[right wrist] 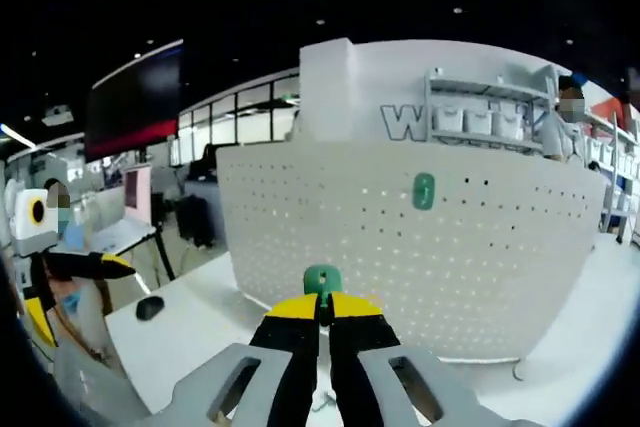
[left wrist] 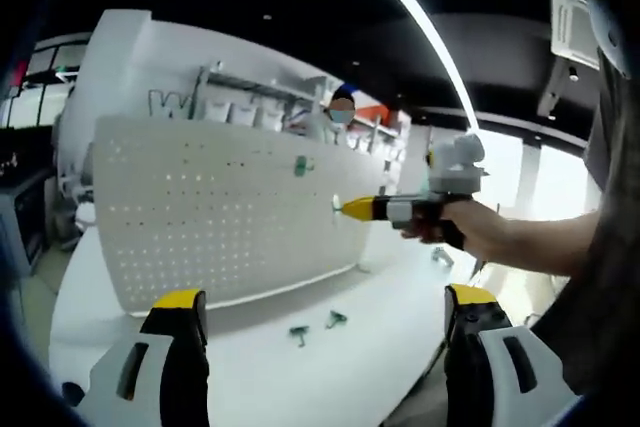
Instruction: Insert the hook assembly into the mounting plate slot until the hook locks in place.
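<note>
A white pegboard mounting plate (left wrist: pixel 210 217) (right wrist: pixel 400 237) stands upright on the white table (left wrist: pixel 380 297). One green hook (left wrist: pixel 301 165) (right wrist: pixel 424 191) hangs on the plate. My right gripper (right wrist: pixel 322 305) is shut on a second green hook (right wrist: pixel 322 281), held a short way in front of the plate. In the left gripper view the right gripper (left wrist: pixel 350 209) comes in from the right, its yellow tips close to the plate's right part. My left gripper (left wrist: pixel 324 299) is open with nothing between its fingers, back from the plate. It also appears at the left edge of the right gripper view (right wrist: pixel 100 267).
Two spare green hooks (left wrist: pixel 299 334) (left wrist: pixel 335 319) lie on the table in front of the plate. A small dark object (right wrist: pixel 150 307) sits on the table to the plate's left. Shelves with white bins (right wrist: pixel 480 117) and a person (left wrist: pixel 342 112) are behind the plate.
</note>
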### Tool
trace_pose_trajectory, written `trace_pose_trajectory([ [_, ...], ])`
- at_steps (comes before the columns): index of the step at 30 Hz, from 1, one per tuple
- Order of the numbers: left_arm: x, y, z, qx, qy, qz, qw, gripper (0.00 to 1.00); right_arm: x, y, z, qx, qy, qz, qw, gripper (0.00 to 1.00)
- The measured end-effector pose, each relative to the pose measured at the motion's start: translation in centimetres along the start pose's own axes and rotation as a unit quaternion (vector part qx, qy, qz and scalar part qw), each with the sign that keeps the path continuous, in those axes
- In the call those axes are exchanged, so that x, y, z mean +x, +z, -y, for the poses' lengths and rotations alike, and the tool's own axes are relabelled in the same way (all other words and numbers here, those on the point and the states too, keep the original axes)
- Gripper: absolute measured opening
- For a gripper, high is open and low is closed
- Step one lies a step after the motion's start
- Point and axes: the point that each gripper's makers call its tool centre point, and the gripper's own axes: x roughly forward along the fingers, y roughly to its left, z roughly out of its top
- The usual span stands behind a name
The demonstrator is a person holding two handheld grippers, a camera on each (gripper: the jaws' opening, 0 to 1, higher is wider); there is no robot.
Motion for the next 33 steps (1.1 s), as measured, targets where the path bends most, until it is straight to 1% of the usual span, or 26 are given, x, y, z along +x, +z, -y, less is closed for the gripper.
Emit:
trace_pose_trajectory([
  [2,0.1,0.1,-0.1,-0.001,0.001,0.0,1.0,1.0,0.3,0.5,1.4,0.0,-0.015,0.01,0.9998,0.0],
  [6,0.3,0.0,-0.2,0.001,0.001,-0.004,1.0,1.0,0.8,1.0,3.1,0.005,-0.037,0.02,0.9991,0.0],
  [13,0.6,-0.2,-0.9,-0.008,0.004,-0.01,0.9999,1.0,1.9,1.6,5.4,0.007,-0.062,0.032,0.9976,0.0],
  [14,0.6,-0.2,-1.0,-0.01,0.005,-0.01,0.9999,1.0,2.1,1.9,6.0,0.008,-0.068,0.036,0.997,0.0],
  [18,0.7,-0.1,-1.4,-0.012,0.01,-0.01,0.9998,1.0,2.7,2.4,7.5,0.018,-0.082,0.047,0.9953,0.0],
  [20,0.8,0.0,-1.5,-0.011,0.011,-0.009,0.9998,1.0,3.0,2.7,8.1,0.022,-0.085,0.053,0.9947,0.0],
  [24,0.8,-0.1,-1.5,-0.013,0.012,-0.01,0.9998,1.0,3.5,3.7,9.1,0.01,-0.097,0.07,0.9927,0.0],
  [29,0.7,-0.3,-1.6,-0.016,0.015,-0.011,0.9997,1.0,4.3,4.3,10.4,0.005,-0.108,0.075,0.9914,0.0],
  [33,0.7,-0.3,-1.7,-0.015,0.017,-0.013,0.9997,1.0,4.7,4.6,11.5,0.008,-0.119,0.08,0.9897,0.0],
])
